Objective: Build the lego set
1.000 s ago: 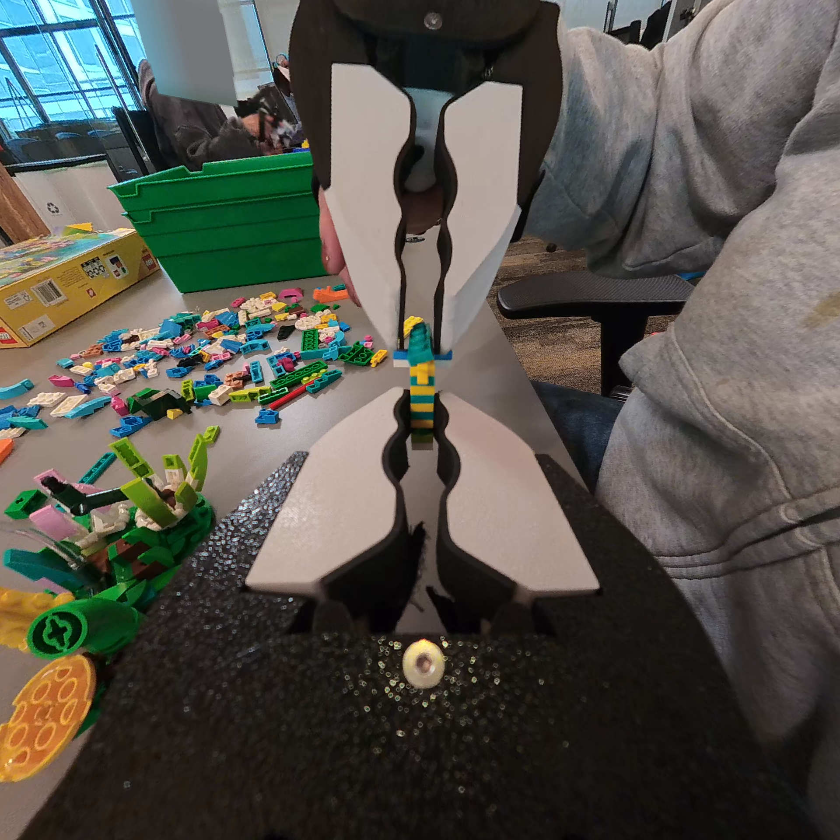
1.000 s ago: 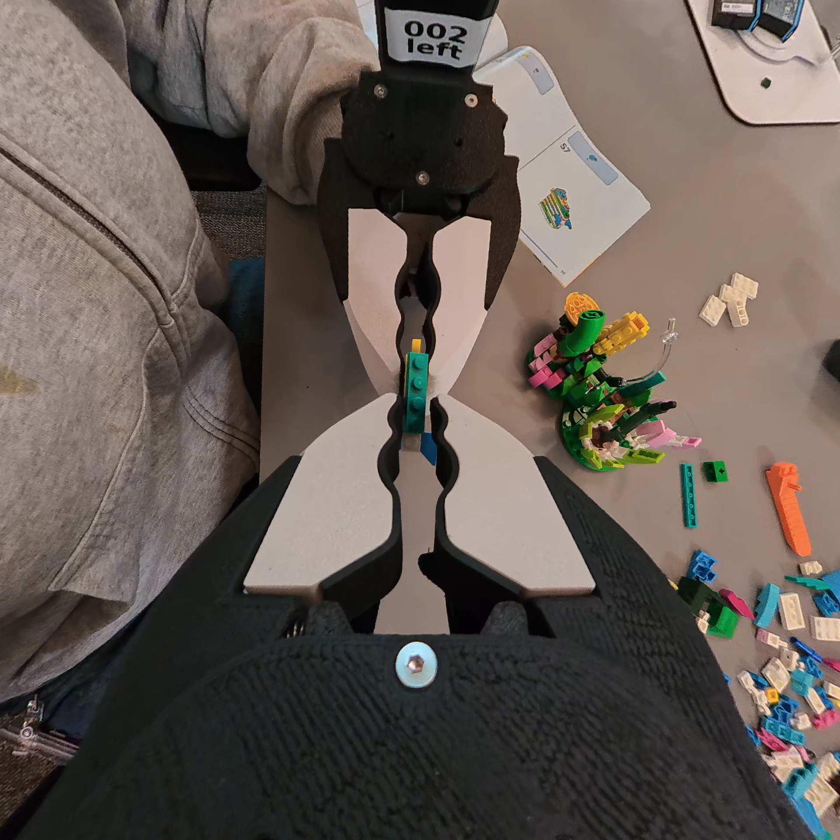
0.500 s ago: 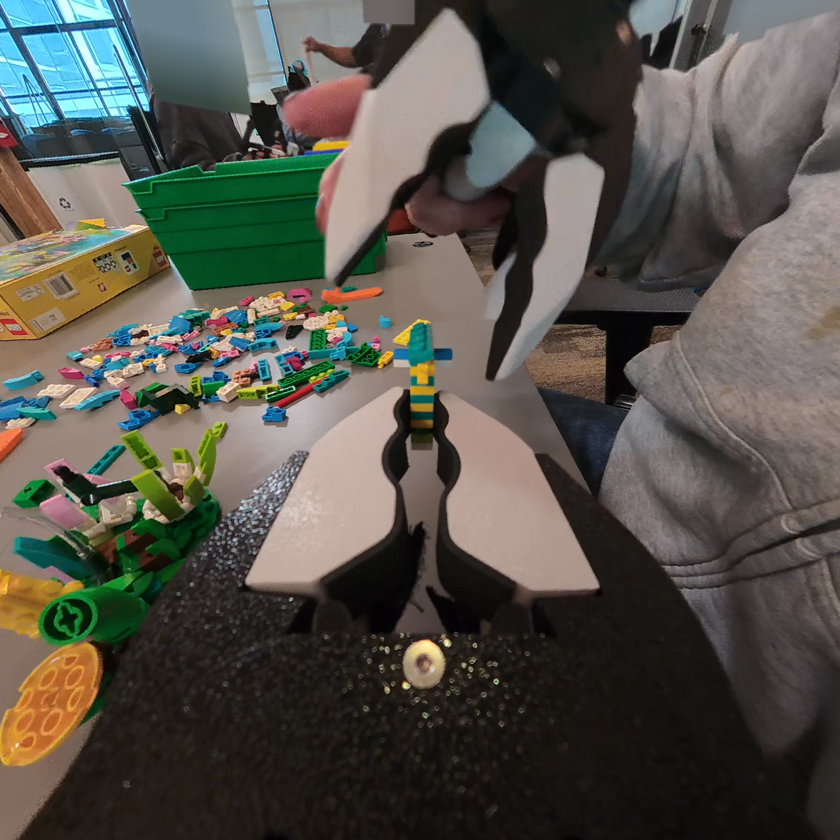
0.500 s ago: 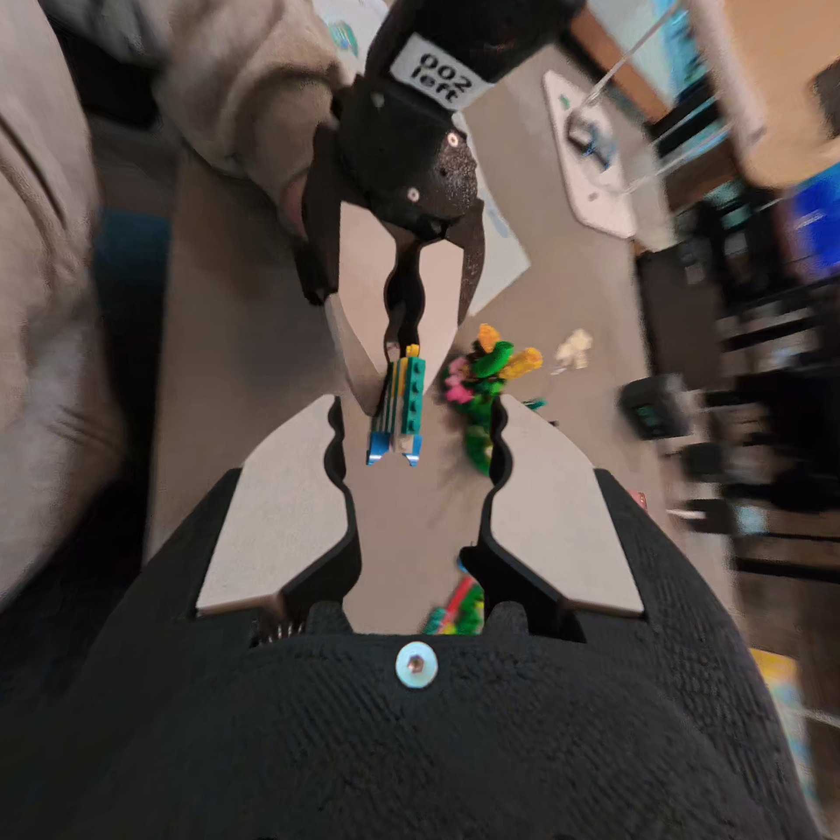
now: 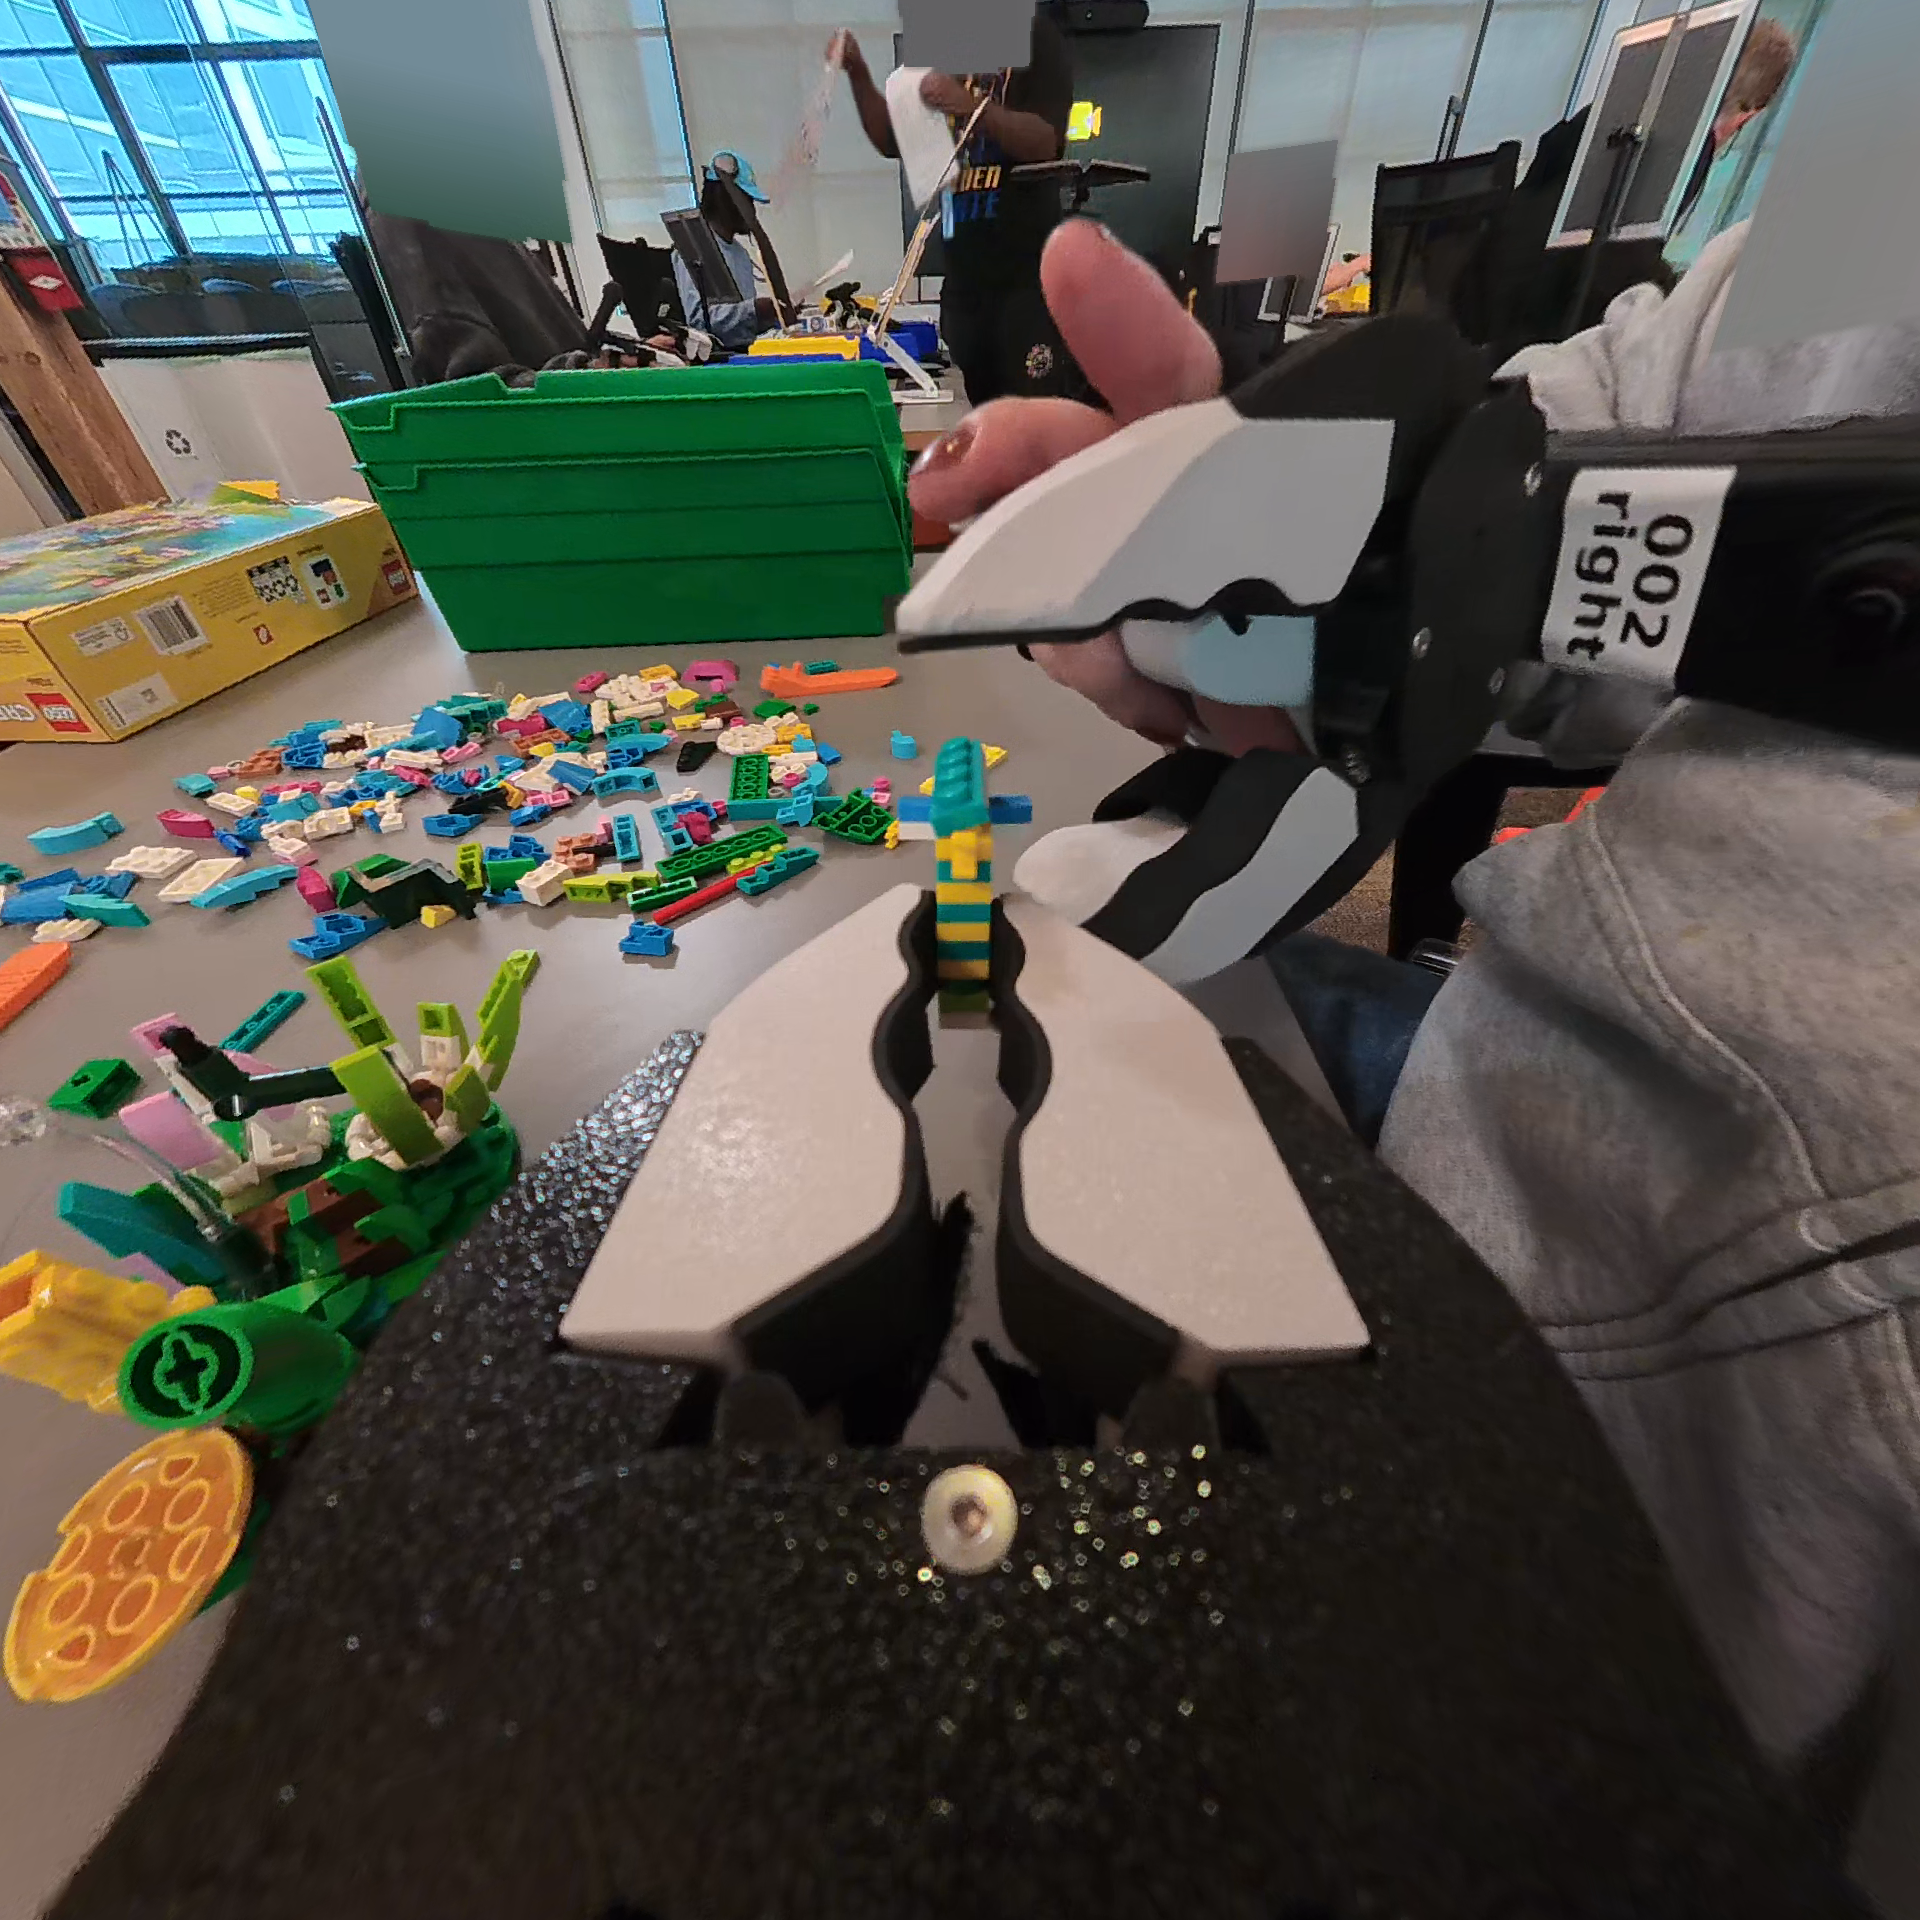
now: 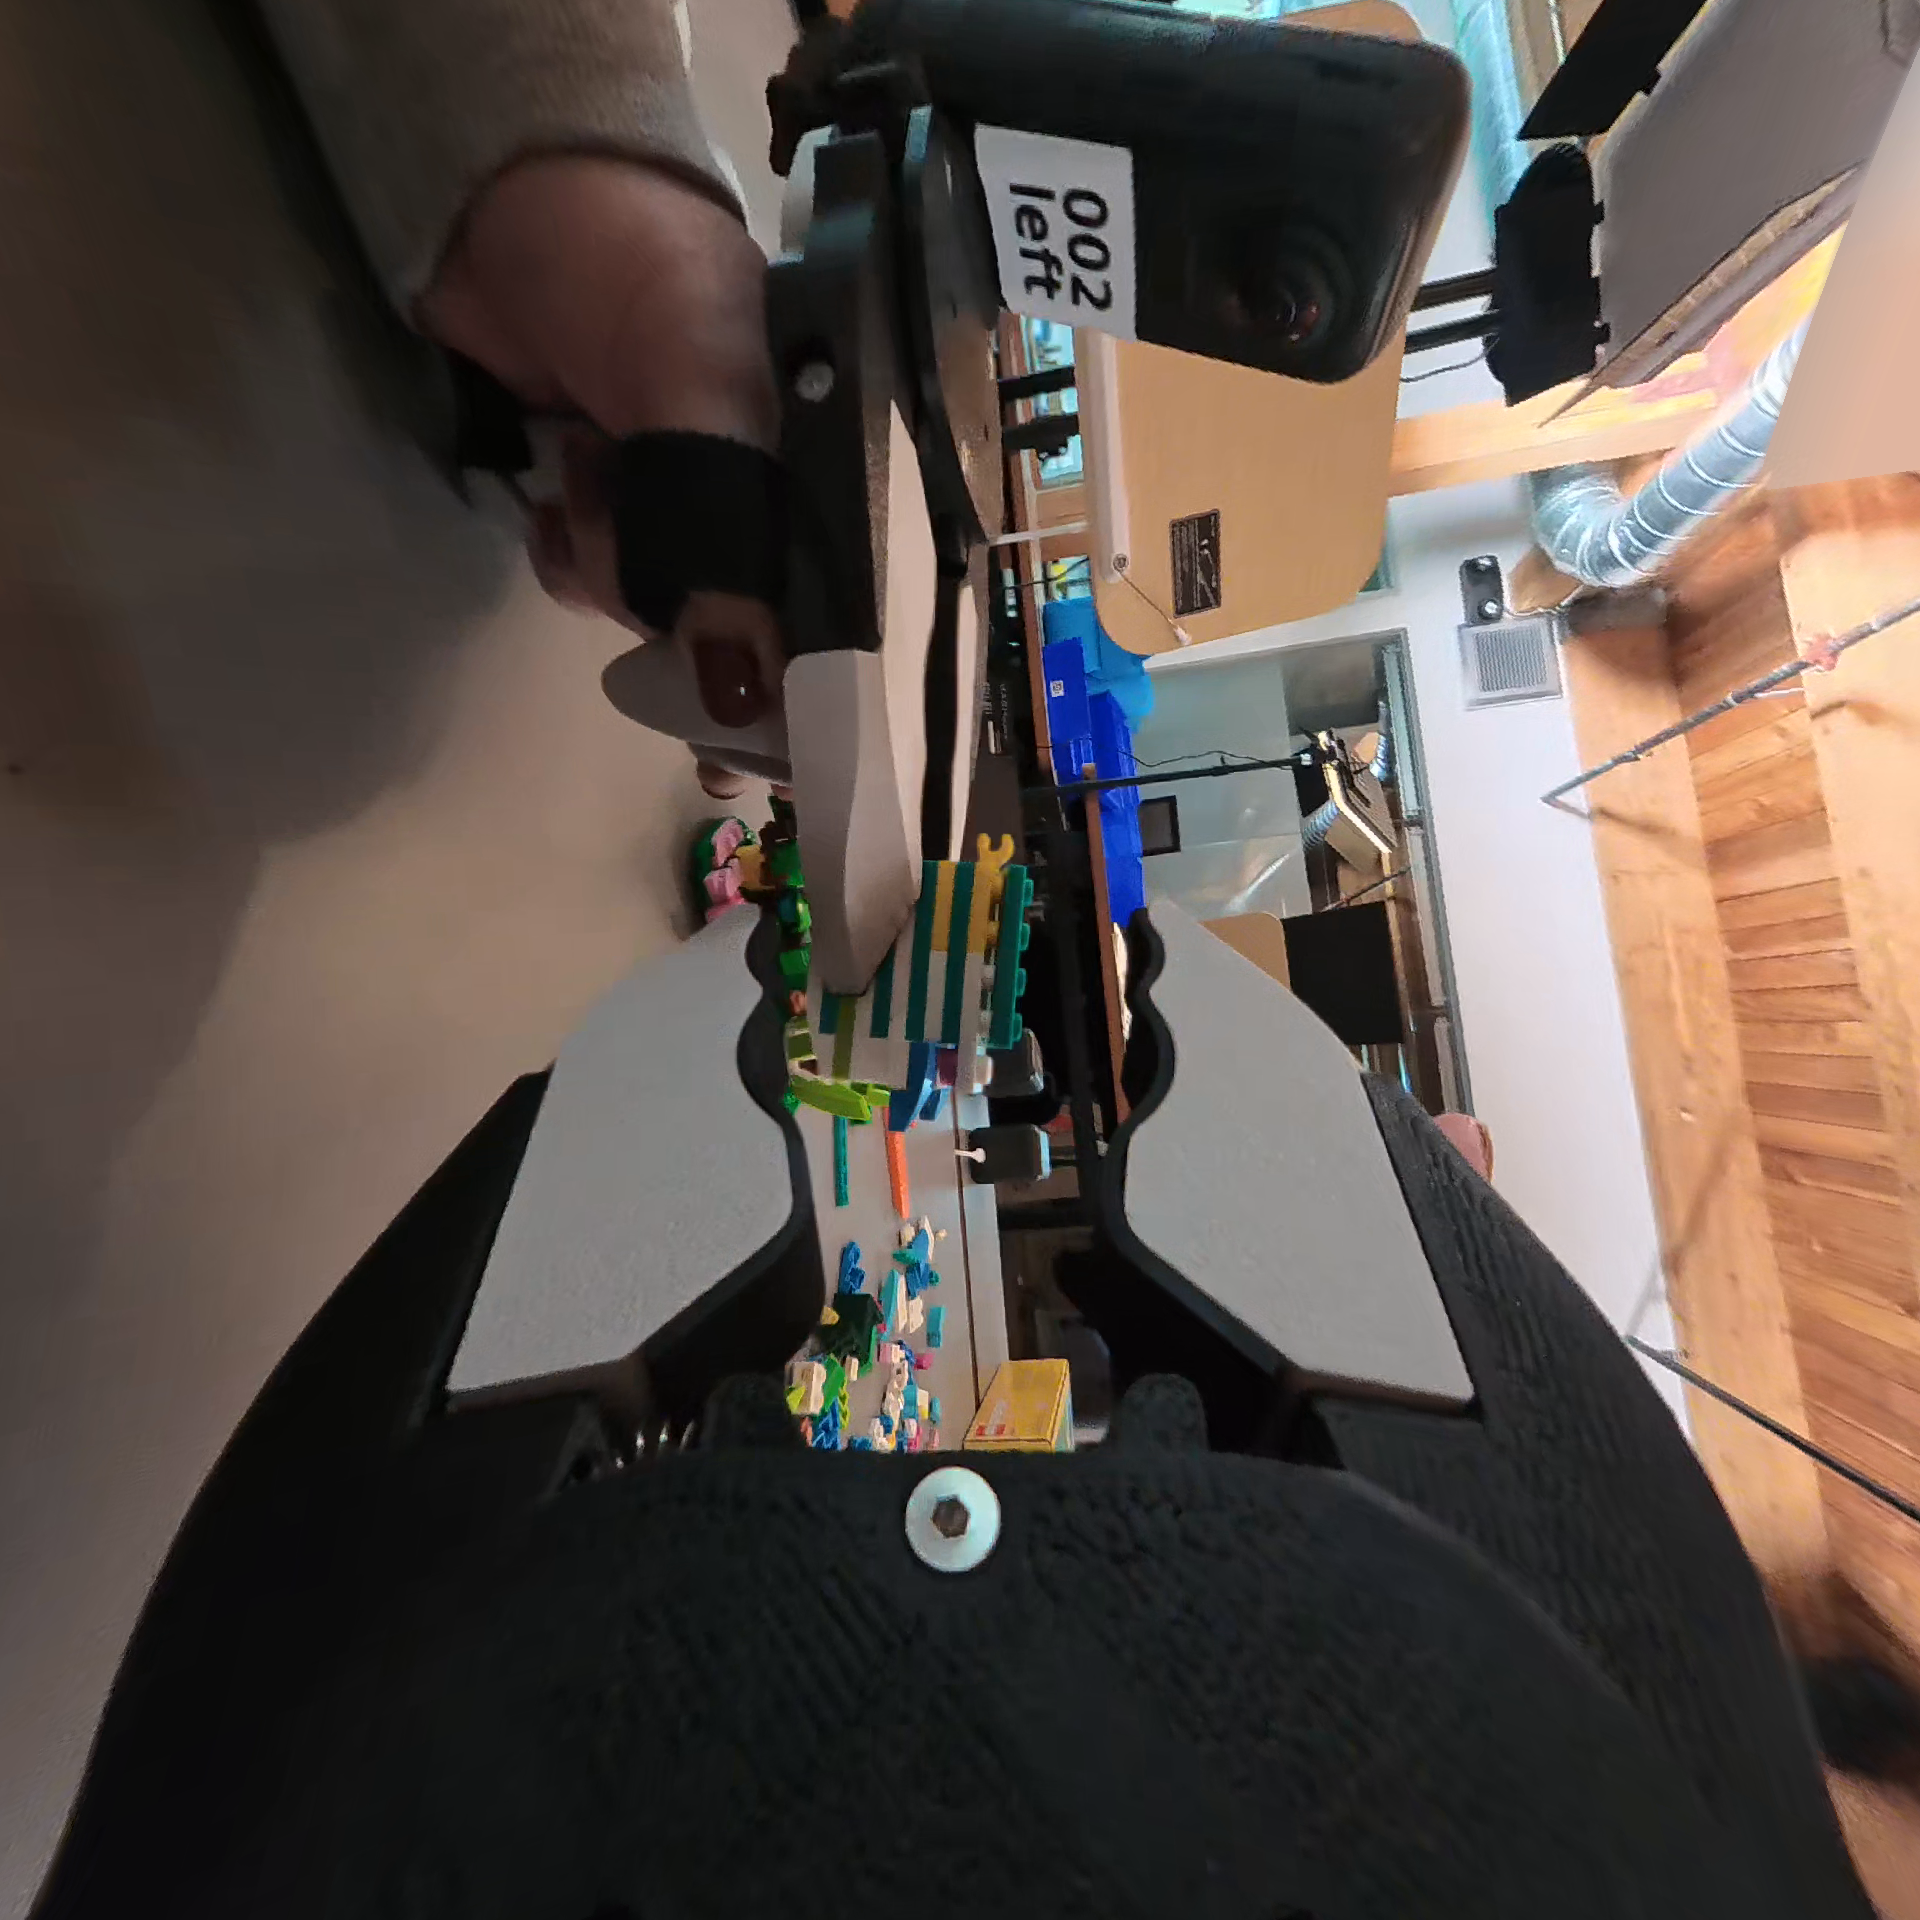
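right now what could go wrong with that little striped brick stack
1. The left gripper pinches only the bottom of the striped brick stack; its tall top could twist or snap off.
2. The right gripper is open around the stack; a bump could knock it loose.
3. If dropped, it would land among the loose bricks on the table.

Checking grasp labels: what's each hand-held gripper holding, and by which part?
Left hand-held gripper pinches the striped brick stack by its lower end. Right hand-held gripper is open, holding nothing.
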A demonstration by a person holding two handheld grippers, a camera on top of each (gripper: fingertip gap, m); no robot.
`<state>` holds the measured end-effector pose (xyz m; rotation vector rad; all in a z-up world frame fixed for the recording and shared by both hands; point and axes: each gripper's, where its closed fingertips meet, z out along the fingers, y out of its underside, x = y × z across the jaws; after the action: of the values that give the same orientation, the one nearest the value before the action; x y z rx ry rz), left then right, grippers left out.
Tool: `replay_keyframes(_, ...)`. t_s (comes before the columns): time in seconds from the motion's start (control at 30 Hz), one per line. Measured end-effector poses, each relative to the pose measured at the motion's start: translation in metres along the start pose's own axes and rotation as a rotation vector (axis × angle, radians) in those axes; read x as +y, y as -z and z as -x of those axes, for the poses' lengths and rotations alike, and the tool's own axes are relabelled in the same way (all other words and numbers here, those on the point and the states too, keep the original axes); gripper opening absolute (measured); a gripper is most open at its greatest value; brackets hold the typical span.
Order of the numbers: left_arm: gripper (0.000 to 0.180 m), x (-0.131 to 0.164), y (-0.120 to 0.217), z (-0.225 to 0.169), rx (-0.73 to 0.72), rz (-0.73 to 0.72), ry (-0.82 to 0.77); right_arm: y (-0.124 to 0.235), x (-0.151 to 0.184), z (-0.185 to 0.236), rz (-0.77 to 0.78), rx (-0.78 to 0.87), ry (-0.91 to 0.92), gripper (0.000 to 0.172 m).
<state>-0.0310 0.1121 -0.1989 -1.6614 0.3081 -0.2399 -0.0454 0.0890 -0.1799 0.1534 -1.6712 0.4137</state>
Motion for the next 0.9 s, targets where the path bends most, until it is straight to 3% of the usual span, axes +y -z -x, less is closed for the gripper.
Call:
replay_keyframes(0.1,0.008,-0.001,0.001,0.000,0.003,-0.011,0.028,-0.005,0.004,0.002,0.027,0.008,0.008,0.055)
replay_keyframes(0.17,0.008,-0.003,0.001,0.001,-0.004,-0.024,0.046,-0.007,0.005,0.004,0.032,0.011,0.017,0.041)
replay_keyframes(0.73,0.008,0.006,0.001,0.009,-0.070,0.037,0.119,-0.015,0.013,0.009,0.154,-0.064,0.211,0.038)
replay_keyframes(0.9,0.009,0.008,0.000,0.009,-0.055,0.055,0.104,-0.014,0.014,0.011,0.124,-0.041,0.066,0.040)
